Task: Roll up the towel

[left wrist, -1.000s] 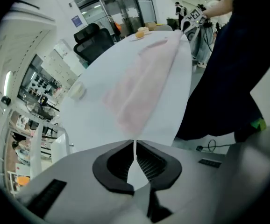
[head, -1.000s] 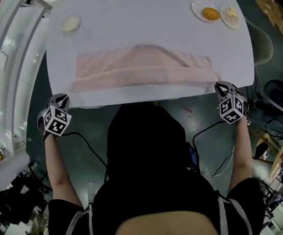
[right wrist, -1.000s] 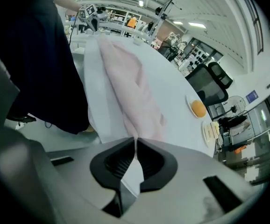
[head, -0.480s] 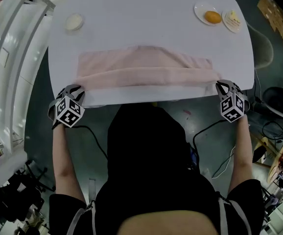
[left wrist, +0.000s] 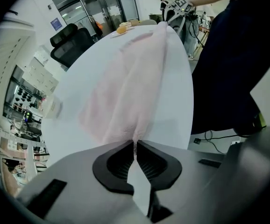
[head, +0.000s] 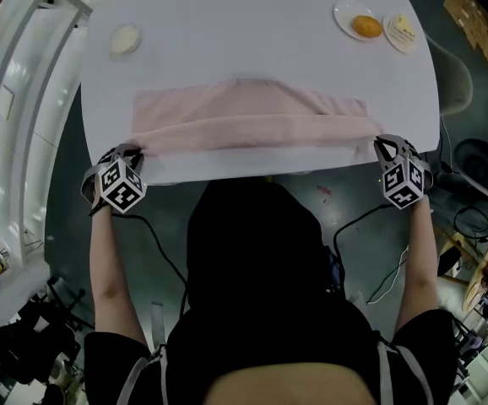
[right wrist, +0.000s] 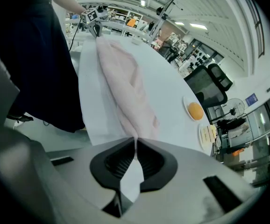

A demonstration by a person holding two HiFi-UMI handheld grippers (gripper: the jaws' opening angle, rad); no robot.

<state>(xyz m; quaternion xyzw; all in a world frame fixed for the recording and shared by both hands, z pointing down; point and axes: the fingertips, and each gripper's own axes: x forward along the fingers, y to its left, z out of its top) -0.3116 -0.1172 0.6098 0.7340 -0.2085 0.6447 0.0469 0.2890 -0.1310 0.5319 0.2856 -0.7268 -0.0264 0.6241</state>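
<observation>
Left hand-held gripper [head: 131, 152], right hand-held gripper [head: 384, 145], each pinching pink towel [head: 252, 121] corner

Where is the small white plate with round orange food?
In the head view, the plate sits at the white table's far right corner, beside a second plate, beyond the pink towel.

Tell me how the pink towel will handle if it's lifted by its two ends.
The towel is probably floppy: it lies in soft folds, so its middle would likely sag. It looks thin, so probably light. On the smooth table it should slide easily.
</observation>
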